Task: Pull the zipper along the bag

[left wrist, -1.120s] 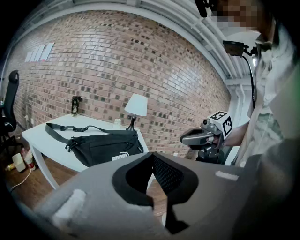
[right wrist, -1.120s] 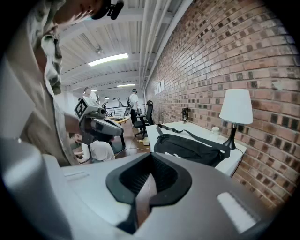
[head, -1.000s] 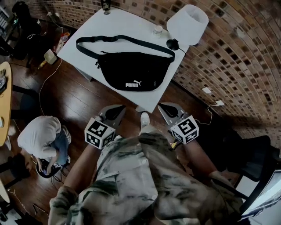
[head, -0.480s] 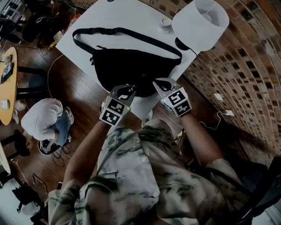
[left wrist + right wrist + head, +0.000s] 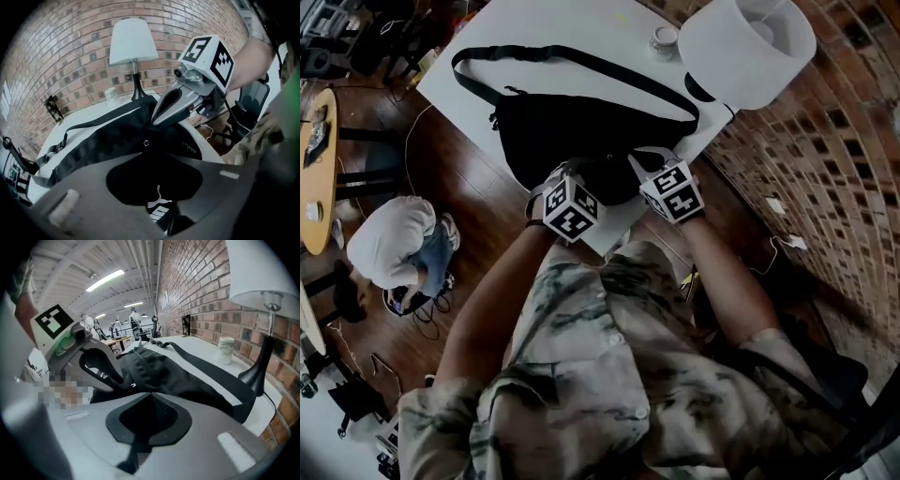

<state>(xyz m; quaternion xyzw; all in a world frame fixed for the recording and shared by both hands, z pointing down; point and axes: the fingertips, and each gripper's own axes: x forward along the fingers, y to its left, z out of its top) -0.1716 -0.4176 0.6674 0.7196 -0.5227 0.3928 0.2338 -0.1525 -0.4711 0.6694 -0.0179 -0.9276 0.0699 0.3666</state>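
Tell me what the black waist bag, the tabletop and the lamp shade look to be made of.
Waist bag: likely woven synthetic fabric, matte black; it creases and slumps softly, with a webbing strap. Tabletop: smooth white, probably laminate or painted board; flat, even, no grain. Lamp shade: white, probably fabric or paper over a frame; which one cannot be told.

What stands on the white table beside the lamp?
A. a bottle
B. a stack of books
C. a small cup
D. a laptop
C: a small cup stands on the table close to the lamp; no bottle, books or laptop show there.
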